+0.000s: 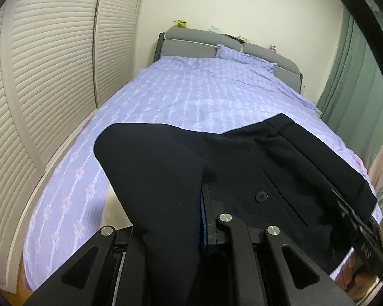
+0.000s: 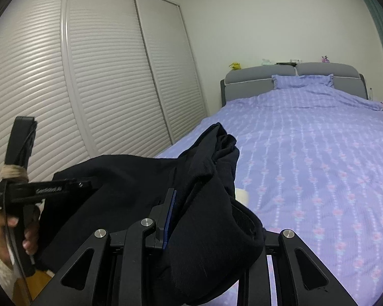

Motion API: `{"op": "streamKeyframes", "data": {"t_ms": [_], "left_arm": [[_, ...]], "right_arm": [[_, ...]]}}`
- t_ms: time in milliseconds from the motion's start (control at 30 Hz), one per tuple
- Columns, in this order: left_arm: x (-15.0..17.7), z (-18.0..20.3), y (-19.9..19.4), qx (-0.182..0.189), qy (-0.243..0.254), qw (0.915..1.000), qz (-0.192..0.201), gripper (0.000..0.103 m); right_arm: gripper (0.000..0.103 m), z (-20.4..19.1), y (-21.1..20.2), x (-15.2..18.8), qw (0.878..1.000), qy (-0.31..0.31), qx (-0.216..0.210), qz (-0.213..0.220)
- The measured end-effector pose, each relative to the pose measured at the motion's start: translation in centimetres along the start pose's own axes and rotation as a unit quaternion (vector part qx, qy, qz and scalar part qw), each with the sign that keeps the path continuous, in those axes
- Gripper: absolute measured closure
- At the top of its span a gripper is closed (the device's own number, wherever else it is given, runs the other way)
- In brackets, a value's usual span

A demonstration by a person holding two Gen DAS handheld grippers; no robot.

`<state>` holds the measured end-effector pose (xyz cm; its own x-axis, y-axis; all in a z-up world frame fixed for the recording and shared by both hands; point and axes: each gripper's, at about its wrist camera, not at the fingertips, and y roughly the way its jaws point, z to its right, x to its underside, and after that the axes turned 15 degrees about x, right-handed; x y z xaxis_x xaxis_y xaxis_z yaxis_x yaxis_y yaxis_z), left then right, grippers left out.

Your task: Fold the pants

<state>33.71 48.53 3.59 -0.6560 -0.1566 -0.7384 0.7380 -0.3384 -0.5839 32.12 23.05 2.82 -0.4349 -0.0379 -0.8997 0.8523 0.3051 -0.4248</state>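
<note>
Black gripper (image 2: 166,219) linkages, silver screws, blue-padded jaws, bare hand (image 2: 5,232)

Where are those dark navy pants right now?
The dark navy pants hang bunched between the left gripper and right gripper, over the foot of the lilac-covered bed.

A home bedroom — made bed (image 2: 319,153), grey headboard (image 2: 291,76), louvred wardrobe doors (image 2: 102,76).
</note>
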Motion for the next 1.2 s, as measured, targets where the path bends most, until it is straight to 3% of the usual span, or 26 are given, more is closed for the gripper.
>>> {"op": "streamKeyframes", "data": {"t_ms": [300,500,567,667,733,867,900,933,967,1033,1100,1200], "left_arm": [[-2.0,-5.1,5.9,-0.012,-0.012,0.9998,-0.01,0.088],[-0.8,-8.1,10.3,-0.043,-0.023,0.9976,-0.049,0.086],[-0.2,-8.9,10.4,-0.046,-0.033,0.9972,-0.049,0.081],[1.1,-10.1,10.3,-0.057,-0.043,0.9955,-0.062,0.064],[2.4,-10.3,10.3,-0.081,-0.043,0.9926,-0.08,0.045],[3.7,-10.6,10.3,-0.093,-0.056,0.988,-0.11,0.034],[3.8,-10.5,10.2,-0.113,-0.055,0.9851,-0.117,0.016],[4.0,-10.4,10.0,-0.14,-0.047,0.9813,-0.124,0.009],[4.4,-9.9,9.7,-0.167,-0.02,0.9765,-0.135,0.009],[5.1,-9.1,9.0,-0.18,0.017,0.9729,-0.144,0.009],[6.2,-8.3,7.6,-0.189,0.025,0.9715,-0.14,0.009],[7.2,-7.0,5.4,-0.199,0.015,0.974,-0.107,0.009]], "right_arm": [[0.074,-3.9,5.0,1.7,0.998,-0.044,0.041,0.009],[0.074,-4.0,8.3,3.4,0.996,-0.044,0.068,-0.038],[0.074,-3.6,8.8,4.1,0.995,-0.031,0.073,-0.054],[0.073,-2.6,9.2,4.9,0.994,-0.002,0.073,-0.082],[0.072,-2.0,9.1,5.5,0.992,0.013,0.071,-0.101],[0.07,-1.1,8.8,6.6,0.987,0.052,0.063,-0.139],[0.069,-0.8,8.8,7.0,0.985,0.067,0.059,-0.15],[0.068,-0.3,8.9,7.1,0.982,0.08,0.055,-0.162],[0.067,0.0,8.9,7.3,0.981,0.086,0.051,-0.168],[0.066,0.5,8.3,7.9,0.98,0.086,0.047,-0.172],[0.065,0.6,7.8,8.5,0.981,0.082,0.042,-0.173],[0.056,1.1,6.6,9.3,0.981,0.071,0.047,-0.175]]}}
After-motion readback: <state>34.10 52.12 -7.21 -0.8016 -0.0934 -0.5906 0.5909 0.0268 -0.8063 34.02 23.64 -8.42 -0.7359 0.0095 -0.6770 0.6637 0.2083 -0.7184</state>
